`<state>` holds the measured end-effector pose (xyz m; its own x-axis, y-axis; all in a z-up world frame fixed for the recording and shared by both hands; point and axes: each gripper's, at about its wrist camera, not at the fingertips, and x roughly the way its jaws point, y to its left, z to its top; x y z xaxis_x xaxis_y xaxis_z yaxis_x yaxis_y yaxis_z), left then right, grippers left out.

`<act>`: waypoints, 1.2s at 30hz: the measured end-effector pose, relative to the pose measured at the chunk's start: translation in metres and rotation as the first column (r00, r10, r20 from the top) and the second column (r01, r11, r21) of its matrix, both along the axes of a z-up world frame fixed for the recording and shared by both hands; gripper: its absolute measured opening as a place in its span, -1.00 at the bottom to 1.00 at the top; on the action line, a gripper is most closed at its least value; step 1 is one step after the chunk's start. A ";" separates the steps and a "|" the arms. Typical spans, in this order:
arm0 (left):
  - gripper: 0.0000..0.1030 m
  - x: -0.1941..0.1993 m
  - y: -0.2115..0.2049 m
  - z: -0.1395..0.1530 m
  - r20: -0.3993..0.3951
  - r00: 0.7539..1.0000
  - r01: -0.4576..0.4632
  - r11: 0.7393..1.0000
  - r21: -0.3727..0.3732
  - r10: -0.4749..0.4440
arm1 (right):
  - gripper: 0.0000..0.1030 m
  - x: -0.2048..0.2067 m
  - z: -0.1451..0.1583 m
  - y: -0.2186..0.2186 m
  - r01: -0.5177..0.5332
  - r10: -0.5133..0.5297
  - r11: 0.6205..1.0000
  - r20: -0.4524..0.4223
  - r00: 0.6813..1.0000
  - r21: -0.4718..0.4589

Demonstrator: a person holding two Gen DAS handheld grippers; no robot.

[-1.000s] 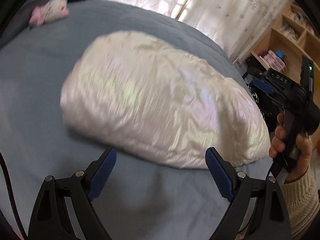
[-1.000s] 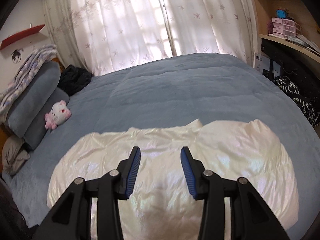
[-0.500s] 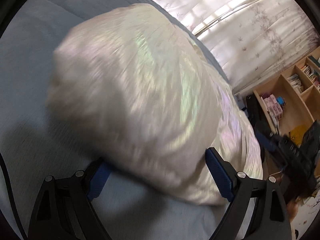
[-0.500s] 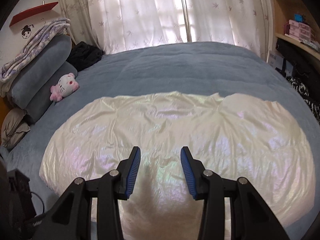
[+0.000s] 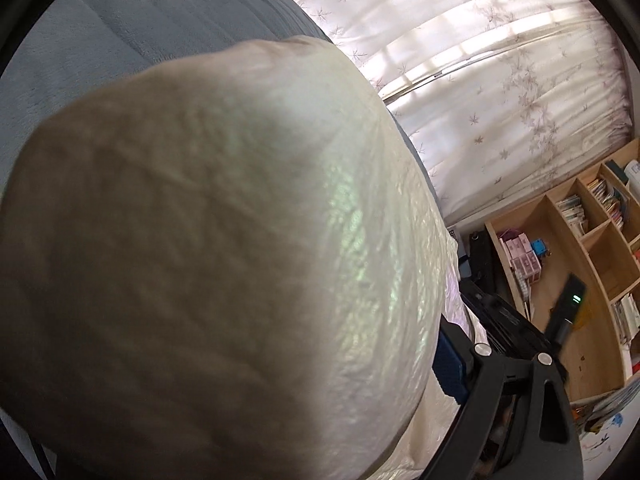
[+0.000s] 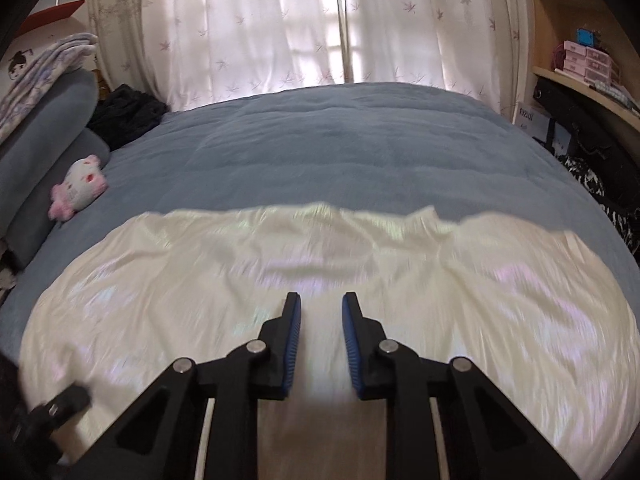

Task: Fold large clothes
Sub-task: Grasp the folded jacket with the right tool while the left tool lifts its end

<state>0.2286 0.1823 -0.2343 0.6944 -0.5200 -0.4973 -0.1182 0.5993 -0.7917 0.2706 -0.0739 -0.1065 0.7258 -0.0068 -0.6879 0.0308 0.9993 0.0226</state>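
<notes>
A shiny white puffy garment lies spread across the near part of the blue bed. In the left wrist view its bulging end fills most of the picture. My left gripper is open wide around that end; only its right blue pad shows, and the other finger is hidden behind the fabric. My right gripper hovers low over the garment's middle, its jaws closing to a narrow gap with white fabric showing in it. Whether the pads pinch a fold I cannot tell.
A pink and white plush toy lies by grey pillows at the left, with dark clothes behind. White curtains hang past the bed. Wooden shelves with books and boxes stand on the right.
My left gripper has closed in on the garment's end and rolled, so the fabric now hides its left finger. My right gripper has dropped toward the garment and its jaws have narrowed.
</notes>
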 end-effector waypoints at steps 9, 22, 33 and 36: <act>0.35 -0.002 -0.050 0.052 0.188 0.982 -0.034 0.961 0.274 -0.019 | -0.60 0.022 -0.058 -0.004 0.012 -0.015 0.999 -0.088 0.996 -0.031; 0.07 -0.027 -0.163 0.120 0.395 0.884 -0.012 0.833 0.553 -0.249 | -0.61 0.022 -0.081 -0.024 -0.014 0.024 0.990 -0.075 0.997 0.138; 0.07 -0.048 -0.201 0.152 0.408 0.841 -0.009 0.745 0.667 -0.355 | -0.62 0.020 -0.085 -0.040 -0.032 0.048 0.968 -0.059 0.997 0.248; 0.07 -0.060 -0.210 0.159 0.399 0.833 -0.007 0.713 0.701 -0.384 | -0.62 0.020 -0.083 -0.043 -0.032 0.051 0.962 -0.064 0.997 0.271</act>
